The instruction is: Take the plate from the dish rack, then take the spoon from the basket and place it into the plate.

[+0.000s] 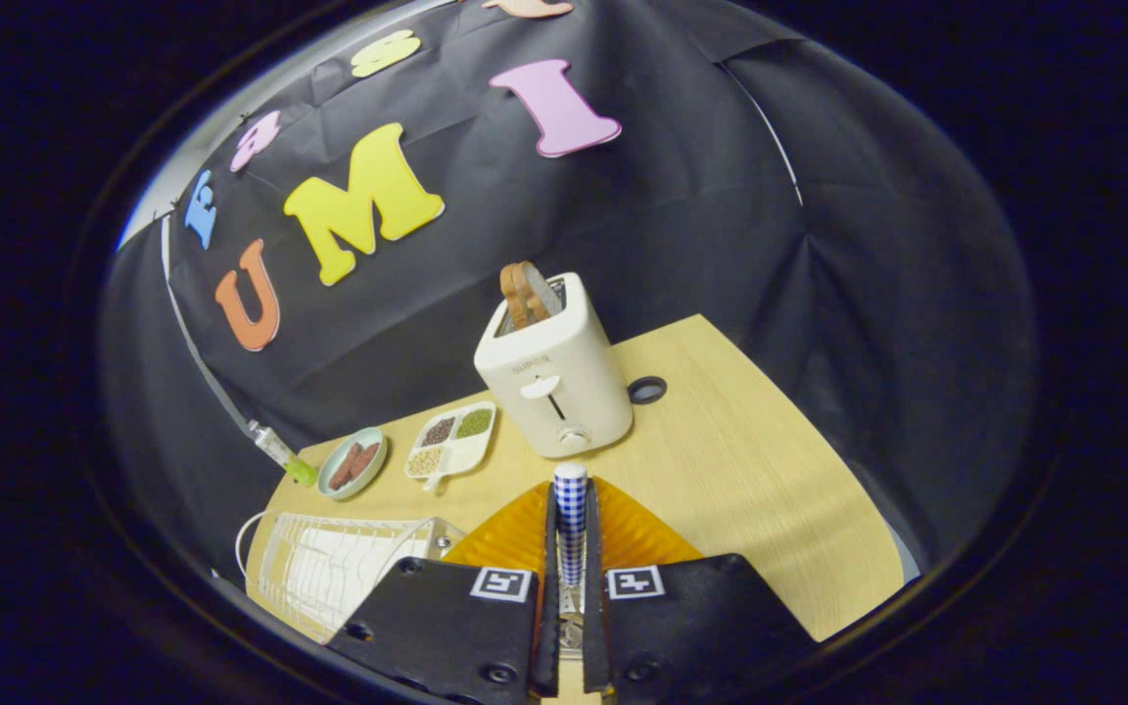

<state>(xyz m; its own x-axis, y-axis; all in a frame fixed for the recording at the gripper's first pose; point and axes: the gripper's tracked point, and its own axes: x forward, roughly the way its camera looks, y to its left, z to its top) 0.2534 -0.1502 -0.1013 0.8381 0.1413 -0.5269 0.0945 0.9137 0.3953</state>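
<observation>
My gripper (571, 519) is shut on the spoon (570, 509), whose blue-and-white checked handle stands up between the fingers and pokes out past their tips. Directly under and just beyond the fingers lies the ribbed amber plate (642, 534) on the wooden table. The white wire dish rack (339, 568) stands to the left of the fingers.
A white toaster (554, 382) with bread slices in its slot stands just beyond the plate. Left of it are a divided white tray of beans (451, 441), a small green dish with sausages (353, 462) and a tube (280, 452). A round cable hole (646, 390) sits right of the toaster.
</observation>
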